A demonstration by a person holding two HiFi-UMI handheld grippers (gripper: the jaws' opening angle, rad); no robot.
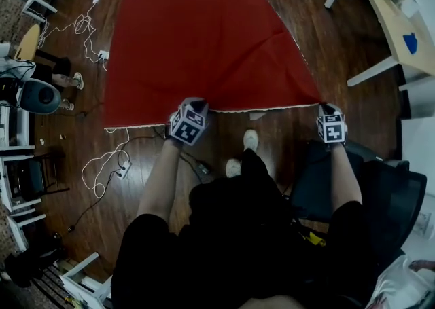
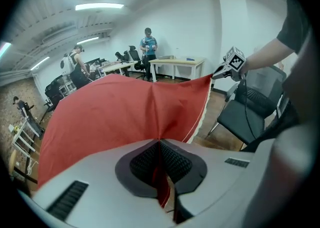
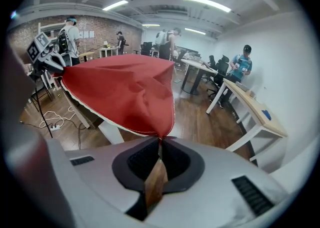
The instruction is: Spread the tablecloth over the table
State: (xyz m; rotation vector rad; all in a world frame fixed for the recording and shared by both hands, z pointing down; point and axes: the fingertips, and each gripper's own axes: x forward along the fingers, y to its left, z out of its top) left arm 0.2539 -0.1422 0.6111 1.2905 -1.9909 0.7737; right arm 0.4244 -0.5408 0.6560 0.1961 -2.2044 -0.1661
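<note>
Both jaws pinching red tablecloth (image 1: 204, 36) hem: L gripper (image 1: 194, 105), R gripper (image 1: 326, 106); hem taut.

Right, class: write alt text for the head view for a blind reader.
Seen from above, a person pinches the near hem of a spread red tablecloth with two grippers: the left gripper partway along it, the right gripper at its corner. Dark wooden floor surrounds it.
</note>
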